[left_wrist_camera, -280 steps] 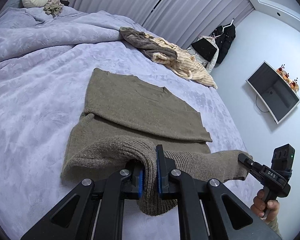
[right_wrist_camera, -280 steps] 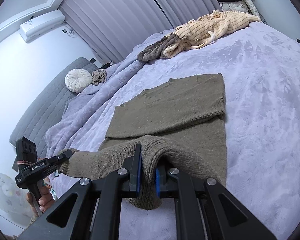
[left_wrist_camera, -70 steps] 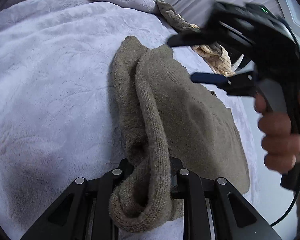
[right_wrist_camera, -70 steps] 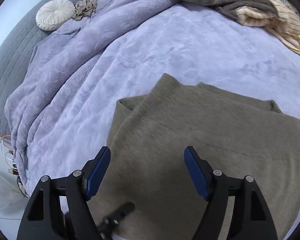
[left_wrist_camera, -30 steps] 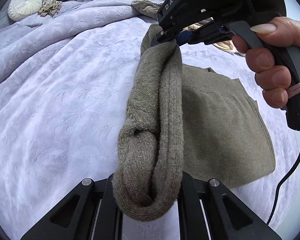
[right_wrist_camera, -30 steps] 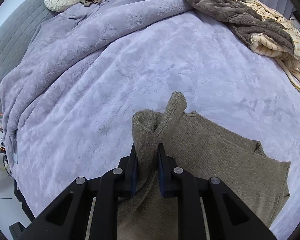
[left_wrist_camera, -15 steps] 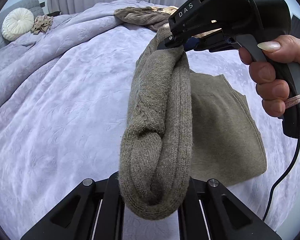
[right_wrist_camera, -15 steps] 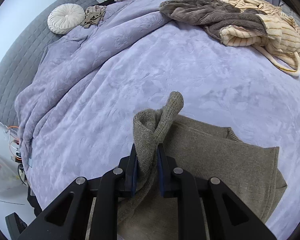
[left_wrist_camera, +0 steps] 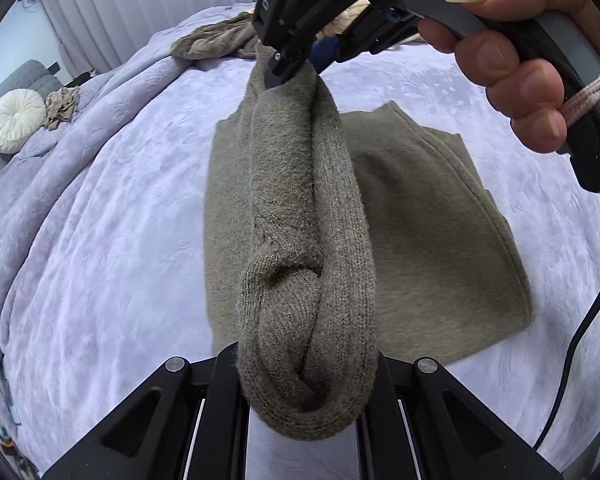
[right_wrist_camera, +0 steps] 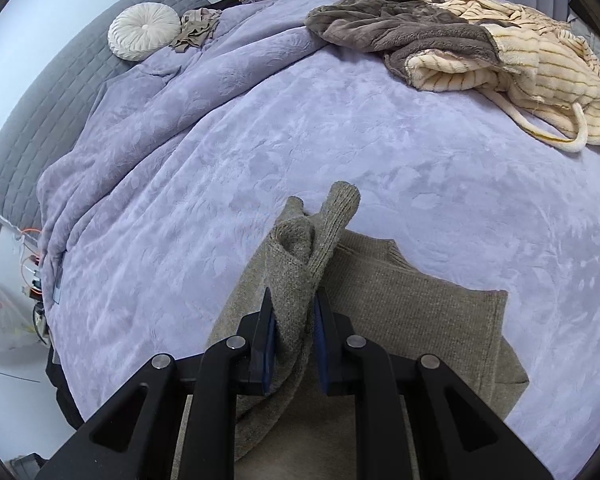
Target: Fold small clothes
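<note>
Inspector: Your left gripper [left_wrist_camera: 308,364] is clamped on a bunched fold of the sweater [left_wrist_camera: 432,216]; your right gripper [right_wrist_camera: 295,322] pinches the fold's other end.

Operator: And the sweater?

Inspector: The fold hangs between your grippers; the rest lies on the bed [right_wrist_camera: 220,168].

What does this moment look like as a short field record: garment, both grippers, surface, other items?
garment: olive-brown knitted sweater, partly folded, one edge lifted
left gripper: shut on the sweater's bunched edge
right gripper: shut on the same edge, farther along
surface: lavender plush bedspread
other items: cream striped fleece garment, round white cushion
</note>
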`<state>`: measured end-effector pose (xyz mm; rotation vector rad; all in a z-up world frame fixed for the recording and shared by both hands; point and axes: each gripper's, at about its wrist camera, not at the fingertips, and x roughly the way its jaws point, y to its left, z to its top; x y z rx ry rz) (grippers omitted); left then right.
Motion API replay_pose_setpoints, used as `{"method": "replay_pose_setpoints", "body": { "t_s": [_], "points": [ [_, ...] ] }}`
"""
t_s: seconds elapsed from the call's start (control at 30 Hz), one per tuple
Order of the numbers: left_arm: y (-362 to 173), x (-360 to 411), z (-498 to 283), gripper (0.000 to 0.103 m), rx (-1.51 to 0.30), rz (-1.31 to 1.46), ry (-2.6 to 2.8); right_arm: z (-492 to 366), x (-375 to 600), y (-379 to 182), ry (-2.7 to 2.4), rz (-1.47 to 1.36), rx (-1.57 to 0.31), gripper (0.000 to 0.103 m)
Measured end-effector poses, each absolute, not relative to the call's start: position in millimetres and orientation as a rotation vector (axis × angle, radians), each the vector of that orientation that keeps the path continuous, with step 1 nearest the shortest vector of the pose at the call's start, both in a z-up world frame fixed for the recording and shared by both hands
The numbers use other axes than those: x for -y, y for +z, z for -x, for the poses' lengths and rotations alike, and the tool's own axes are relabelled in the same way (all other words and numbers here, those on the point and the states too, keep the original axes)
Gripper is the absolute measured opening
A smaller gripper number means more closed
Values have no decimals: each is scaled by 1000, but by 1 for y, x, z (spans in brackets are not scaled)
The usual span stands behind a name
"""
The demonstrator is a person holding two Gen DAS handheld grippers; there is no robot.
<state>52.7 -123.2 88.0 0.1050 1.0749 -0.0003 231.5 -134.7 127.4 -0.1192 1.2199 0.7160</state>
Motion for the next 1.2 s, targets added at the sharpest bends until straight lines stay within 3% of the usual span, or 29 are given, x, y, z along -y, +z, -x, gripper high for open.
{"method": "replay_pose_setpoints", "body": {
  "t_s": [1.2],
  "points": [
    [64,263,-60,10,-1120,-369,-29,-239,290,95,701,-56,-1167,18]
  ]
}}
